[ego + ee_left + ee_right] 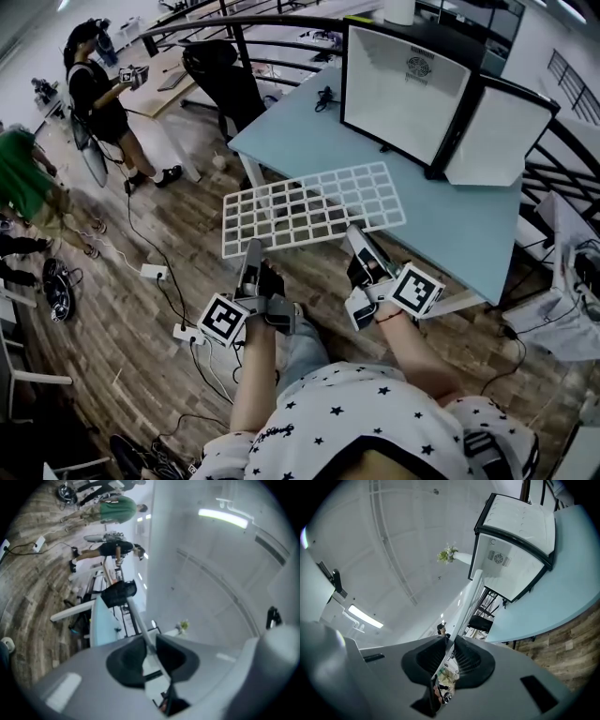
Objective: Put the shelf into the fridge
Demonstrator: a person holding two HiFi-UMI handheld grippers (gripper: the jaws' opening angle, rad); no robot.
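Both tools clamped: left gripper (251, 251) and right gripper (359, 239) each pinch the near long edge of the shelf (314, 206). We're holding it roughly flat in the air, far part over the table's (450, 225) near-left corner, the rest out over the floor (122, 347). Fridge (403, 94) stands open towards the table's far edge, ahead and right of the shelf. Shelf's long axis runs across us, roughly parallel to the opening. Right gripper is nearer, so we'd expect a push forward-right.
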